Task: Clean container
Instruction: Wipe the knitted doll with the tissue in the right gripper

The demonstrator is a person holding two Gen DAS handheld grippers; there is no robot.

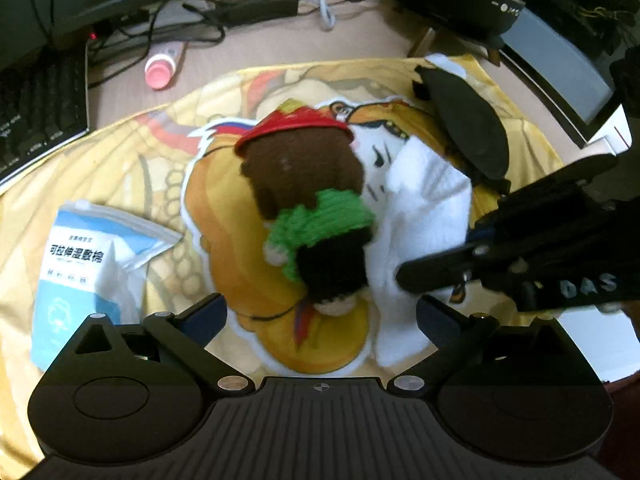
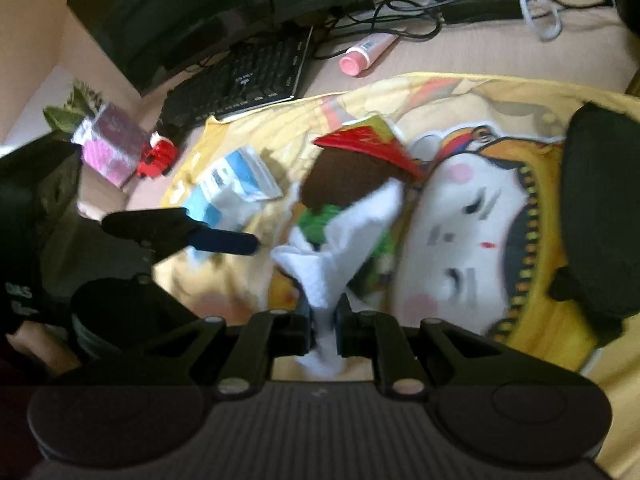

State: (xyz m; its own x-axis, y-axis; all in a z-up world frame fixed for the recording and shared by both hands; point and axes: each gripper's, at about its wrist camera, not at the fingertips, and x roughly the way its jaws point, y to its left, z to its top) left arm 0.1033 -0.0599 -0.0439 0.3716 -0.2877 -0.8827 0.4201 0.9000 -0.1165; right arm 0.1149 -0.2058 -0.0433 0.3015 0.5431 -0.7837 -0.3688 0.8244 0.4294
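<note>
Left of the wide-spread left claw (image 1: 320, 312), a blue-and-white wipe pack (image 1: 86, 264) lies flat on the yellow printed cloth (image 1: 168, 148) that covers the tabletop (image 1: 260, 52). Beyond the pack a black keyboard (image 1: 40, 108) sits at the cloth's edge, and a pink-capped tube (image 1: 162, 68) lies on bare tabletop among cables. Straight ahead of the left claw, between its parted fingers and just past their tips, stands the container (image 1: 304, 168): a knitted holder with a brown band, a green ruffle and a dark lower part, its red rim (image 1: 296, 132) tipped away from the camera. The left claw grips nothing; whether its fingers touch the knit cannot be told. Right of the container, a white cloth (image 1: 424, 208) is bunched against its side. The right claw (image 2: 324, 320) is clenched on that white cloth, which rises from between its fingers and drapes onto the brown band. Further right, a black oval object (image 1: 468, 128) rests on the yellow cloth near its far corner.
</note>
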